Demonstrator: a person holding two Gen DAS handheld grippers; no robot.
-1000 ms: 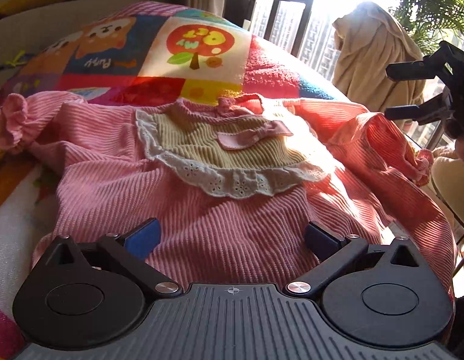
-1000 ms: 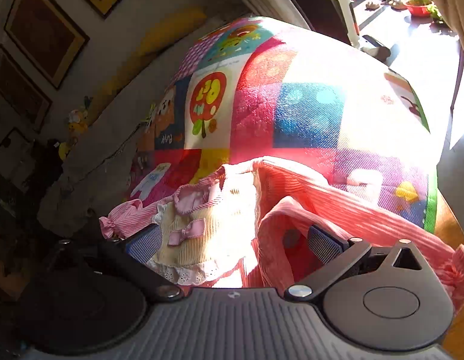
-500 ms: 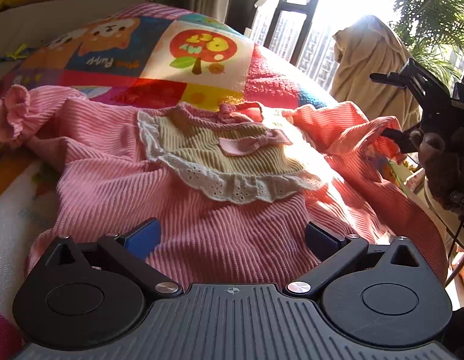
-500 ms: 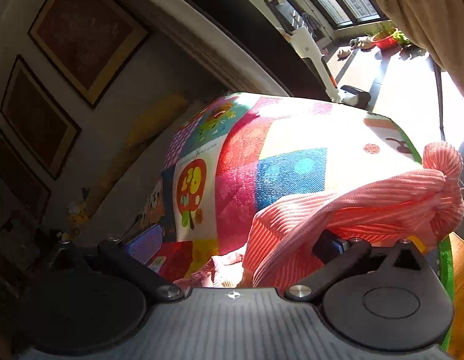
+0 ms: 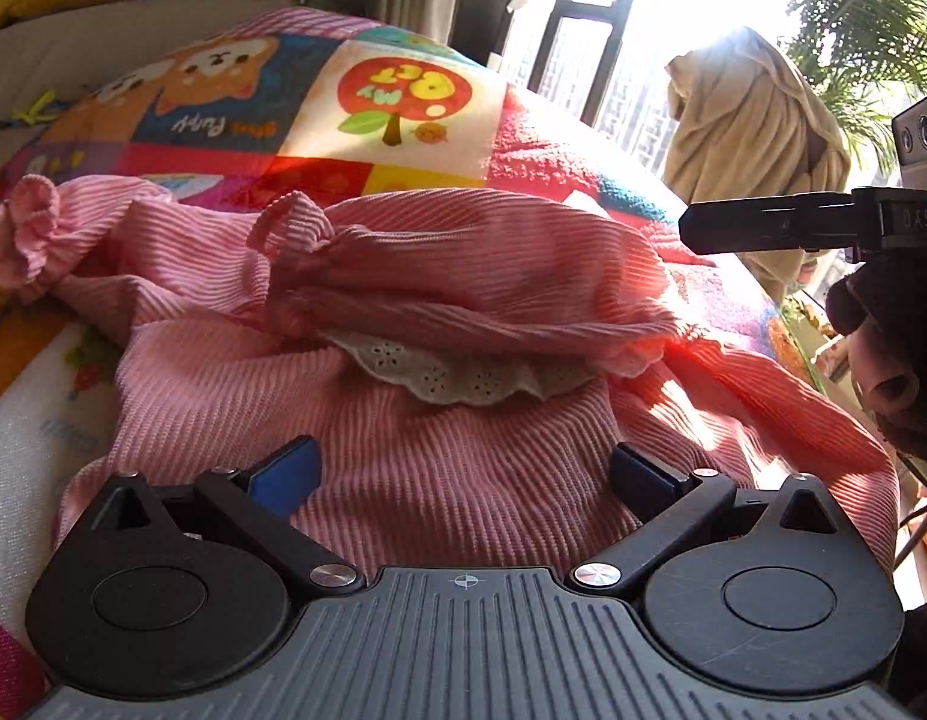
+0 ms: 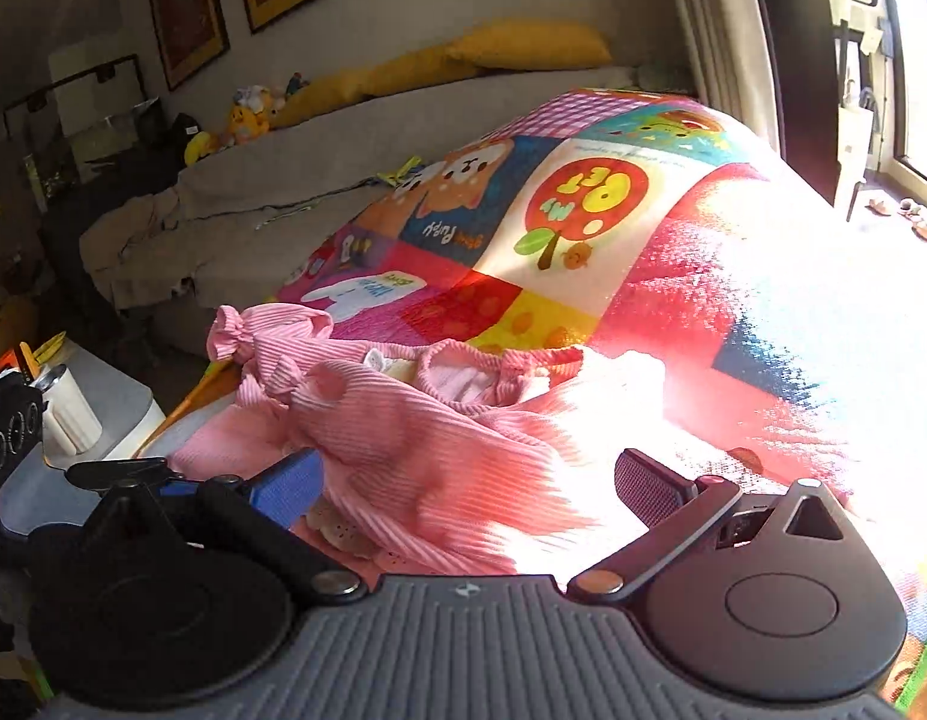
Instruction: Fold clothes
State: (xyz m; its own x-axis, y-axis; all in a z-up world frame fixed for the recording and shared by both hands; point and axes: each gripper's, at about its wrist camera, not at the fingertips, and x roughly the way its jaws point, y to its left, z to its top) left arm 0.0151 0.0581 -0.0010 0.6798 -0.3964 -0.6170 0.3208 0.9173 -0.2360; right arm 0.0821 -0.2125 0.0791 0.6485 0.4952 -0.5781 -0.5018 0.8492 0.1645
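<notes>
A pink ribbed child's top [image 5: 403, 468] lies flat on a colourful patchwork blanket [image 5: 397, 102]. Its right sleeve [image 5: 481, 276] is folded across the chest, so only the white lace edge [image 5: 457, 378] of the bib shows. The left sleeve's frilled cuff [image 5: 28, 234] lies out to the left. My left gripper [image 5: 463, 474] hovers open over the hem and holds nothing. The right gripper [image 5: 775, 222], held by a hand [image 5: 883, 360], comes in from the right. In the right wrist view my right gripper [image 6: 469, 483] is open above the folded sleeve [image 6: 415, 450].
A grey sofa [image 6: 319, 168] with yellow cushions [image 6: 523, 48] runs behind the blanket. A beige cloth [image 5: 757, 132] hangs by the bright window, with a plant beyond. A white mug [image 6: 70, 414] stands on a side table at the left, beside the blanket's edge.
The right sleeve, lifted up on the right gripper, has been carried leftward and laid across the chest, covering the bib. The right gripper now stands free of it. My left gripper barely moved.
</notes>
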